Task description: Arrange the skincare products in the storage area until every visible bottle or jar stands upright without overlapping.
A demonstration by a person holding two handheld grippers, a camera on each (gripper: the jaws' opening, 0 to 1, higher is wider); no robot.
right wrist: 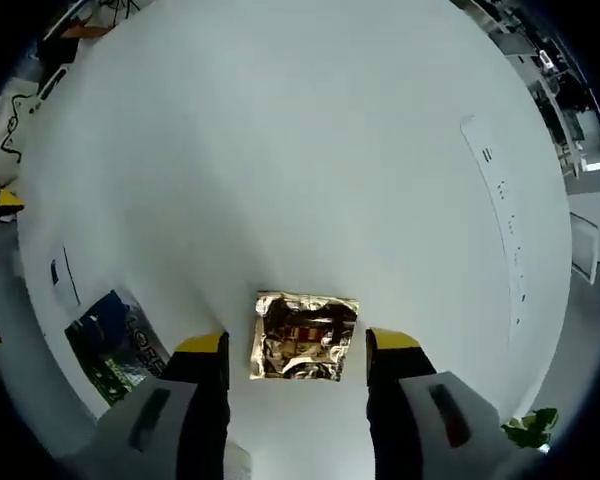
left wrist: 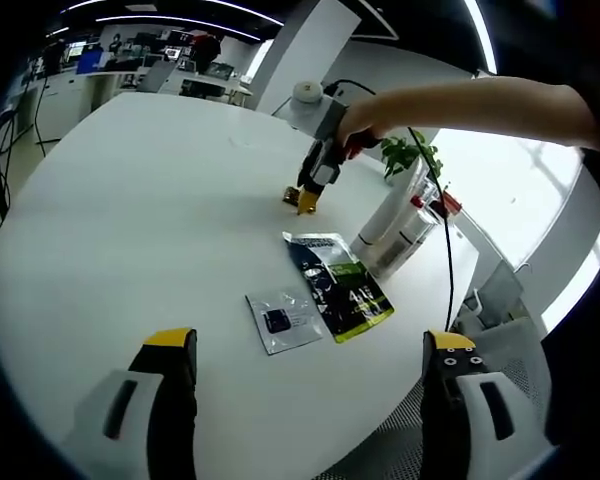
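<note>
Two bottles [left wrist: 392, 232] are lying on their sides together near the table [left wrist: 130, 200] edge, beside a potted plant [left wrist: 410, 155]; what they hold cannot be told. In front of them a dark green pouch [left wrist: 340, 283] and a small clear sachet [left wrist: 283, 320] are lying flat, just beside each other.

The left gripper view is showing the right gripper [left wrist: 307, 200], held by a hand [left wrist: 365, 125], reaching down to a gold packet [left wrist: 305, 197] well apart from the bottles. The right gripper view is showing that gold packet [right wrist: 302, 335] from above, lying flat between the spread jaws of the right gripper [right wrist: 296, 345], with the pouch [right wrist: 110, 345] at the left.

The left gripper [left wrist: 310, 350] is hanging wide open over the table, touching nothing.
</note>
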